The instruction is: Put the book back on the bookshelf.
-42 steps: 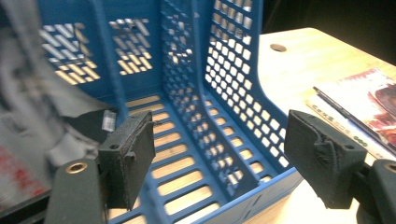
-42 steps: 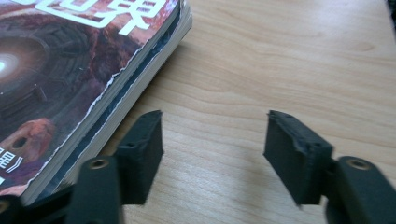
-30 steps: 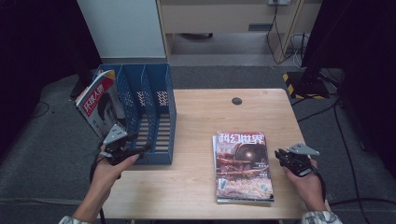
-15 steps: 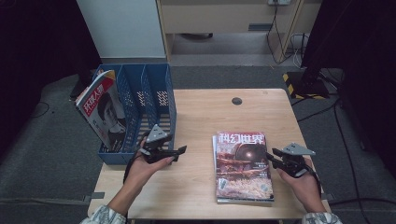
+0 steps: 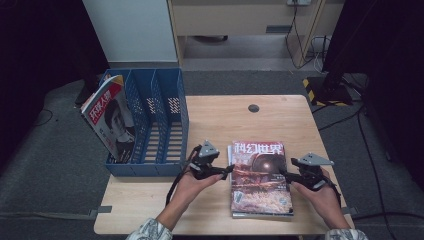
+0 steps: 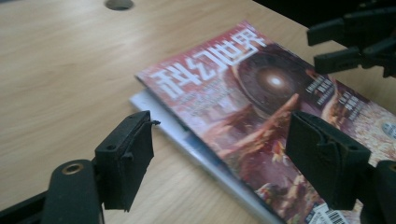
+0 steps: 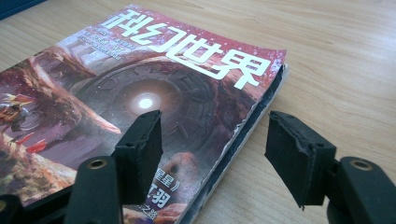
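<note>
High view: magazine (image 5: 260, 177) lay flat on counter (image 5: 220, 120), long axis toward person, atop a second issue. Left tool (image 5: 227, 170) at its left edge, jaws wide, nothing held. Right tool (image 5: 285, 173) at its right edge; jaws had just been opening, right edge between them in right gripper view, pads not pressing. Both tools equally near. File rack (image 5: 150, 125) stood left of left tool.
</note>
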`<act>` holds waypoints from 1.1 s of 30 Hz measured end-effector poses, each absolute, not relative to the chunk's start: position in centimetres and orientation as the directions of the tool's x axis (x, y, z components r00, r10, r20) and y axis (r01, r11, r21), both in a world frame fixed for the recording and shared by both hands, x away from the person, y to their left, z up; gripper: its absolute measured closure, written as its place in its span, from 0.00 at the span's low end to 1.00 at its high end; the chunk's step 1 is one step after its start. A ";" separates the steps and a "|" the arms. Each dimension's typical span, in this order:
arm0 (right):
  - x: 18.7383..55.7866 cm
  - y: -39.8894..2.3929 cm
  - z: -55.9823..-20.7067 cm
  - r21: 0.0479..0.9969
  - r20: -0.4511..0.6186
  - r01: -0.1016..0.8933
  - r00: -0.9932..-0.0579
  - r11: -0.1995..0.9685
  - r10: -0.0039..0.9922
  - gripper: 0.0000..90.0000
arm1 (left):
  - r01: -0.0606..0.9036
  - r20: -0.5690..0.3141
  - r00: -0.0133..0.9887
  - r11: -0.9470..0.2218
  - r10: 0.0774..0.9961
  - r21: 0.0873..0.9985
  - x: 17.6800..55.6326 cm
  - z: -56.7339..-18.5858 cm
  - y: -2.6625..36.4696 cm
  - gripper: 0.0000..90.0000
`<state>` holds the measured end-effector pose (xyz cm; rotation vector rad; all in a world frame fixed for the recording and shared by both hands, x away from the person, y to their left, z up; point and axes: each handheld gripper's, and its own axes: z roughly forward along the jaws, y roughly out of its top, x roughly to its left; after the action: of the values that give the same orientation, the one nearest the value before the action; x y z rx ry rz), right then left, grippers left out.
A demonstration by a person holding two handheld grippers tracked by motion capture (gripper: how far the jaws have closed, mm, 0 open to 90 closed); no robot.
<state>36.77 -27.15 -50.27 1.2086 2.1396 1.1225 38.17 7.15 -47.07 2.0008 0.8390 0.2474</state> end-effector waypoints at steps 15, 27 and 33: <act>37.1 -26.2 -51.2 0.811 0.066 0.512 -0.558 0.281 0.827 0.39 | 0.497 -0.177 0.780 -0.421 0.601 0.758 36.9 -51.0 4.2 0.22; 37.4 -25.7 -51.4 0.807 0.060 0.510 -0.573 0.298 0.817 0.39 | 0.548 -0.243 0.760 -0.393 0.602 0.739 37.4 -52.0 4.4 0.16; 37.4 -25.4 -51.4 0.805 0.059 0.506 -0.588 0.309 0.807 0.40 | 0.583 -0.311 0.746 -0.354 0.589 0.731 38.2 -52.7 4.9 0.14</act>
<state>37.43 -25.41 -51.42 1.1751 2.2267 1.1715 38.15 4.94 -52.68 2.0409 0.8835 0.0075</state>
